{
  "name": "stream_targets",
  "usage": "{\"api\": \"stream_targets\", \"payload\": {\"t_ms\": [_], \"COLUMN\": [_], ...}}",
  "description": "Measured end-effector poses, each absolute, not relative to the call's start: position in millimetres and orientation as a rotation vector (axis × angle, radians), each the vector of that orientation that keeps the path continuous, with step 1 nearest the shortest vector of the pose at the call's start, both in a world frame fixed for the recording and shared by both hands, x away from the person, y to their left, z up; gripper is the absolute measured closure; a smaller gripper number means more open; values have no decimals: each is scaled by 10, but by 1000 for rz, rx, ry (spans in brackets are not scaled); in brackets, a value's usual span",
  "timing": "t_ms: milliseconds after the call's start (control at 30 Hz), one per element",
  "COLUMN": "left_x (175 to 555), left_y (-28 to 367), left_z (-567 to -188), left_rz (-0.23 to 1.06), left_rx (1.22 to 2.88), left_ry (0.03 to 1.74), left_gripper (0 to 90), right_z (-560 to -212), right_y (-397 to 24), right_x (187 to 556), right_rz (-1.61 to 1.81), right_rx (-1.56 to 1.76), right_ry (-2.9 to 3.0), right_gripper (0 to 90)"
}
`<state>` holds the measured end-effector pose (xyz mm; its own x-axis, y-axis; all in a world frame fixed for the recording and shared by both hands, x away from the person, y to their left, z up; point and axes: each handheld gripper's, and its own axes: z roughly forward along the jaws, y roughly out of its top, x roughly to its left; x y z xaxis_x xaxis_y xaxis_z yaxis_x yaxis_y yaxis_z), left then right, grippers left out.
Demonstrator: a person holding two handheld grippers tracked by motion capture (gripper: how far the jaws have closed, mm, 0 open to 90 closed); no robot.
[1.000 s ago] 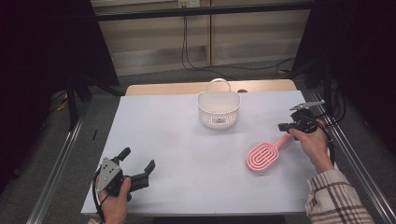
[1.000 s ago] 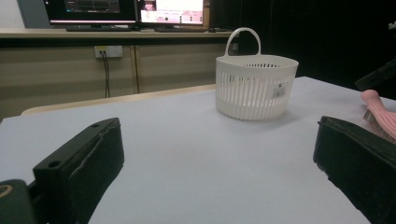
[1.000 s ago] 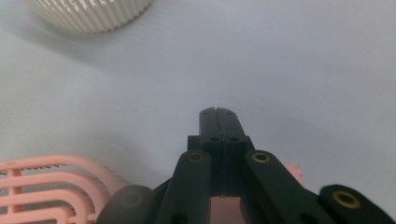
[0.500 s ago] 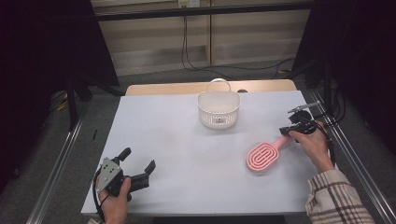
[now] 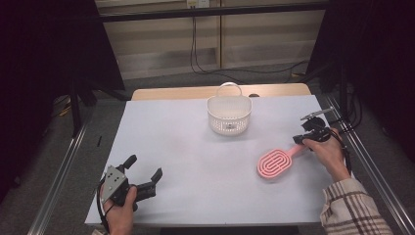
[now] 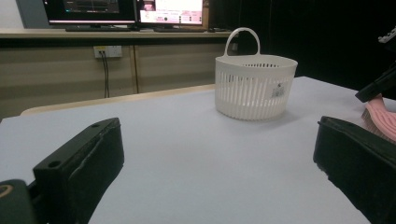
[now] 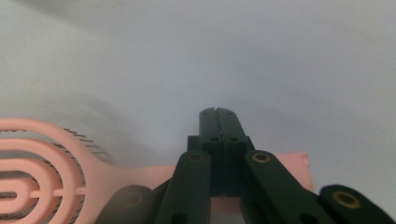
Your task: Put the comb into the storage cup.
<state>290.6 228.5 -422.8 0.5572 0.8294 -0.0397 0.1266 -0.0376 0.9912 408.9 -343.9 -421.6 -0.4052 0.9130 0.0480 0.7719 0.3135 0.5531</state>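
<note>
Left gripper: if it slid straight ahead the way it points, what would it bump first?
Probably the white basket. The left gripper has open jaws aimed across bare table toward it; the pink brush lies off to one side.

- Left claw (image 5: 146, 177): black jaws, grey plate on top, black cable trailing.
- Right claw (image 7: 218, 114): black linked arms, brass-coloured screws.
- Sleeve (image 5: 353, 210): beige plaid with dark stripes.

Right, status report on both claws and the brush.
Left claw open, idle. Right claw shut over pink brush handle. Basket apart, path clear.
</note>
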Motion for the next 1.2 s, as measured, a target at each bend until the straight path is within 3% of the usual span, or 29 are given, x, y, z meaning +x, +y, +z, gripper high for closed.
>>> {"api": "stream_targets", "payload": {"t_ms": [1200], "left_x": [2908], "left_y": [2298], "left_z": [-4229], "left_rz": [694], "left_rx": [1531], "left_ry": [852], "left_gripper": [19], "right_z": [-4268], "right_y": [-3576], "right_x": [3871], "right_rz": [691], "right_rx": [1529], "right_ry": [2338], "right_gripper": [900]}}
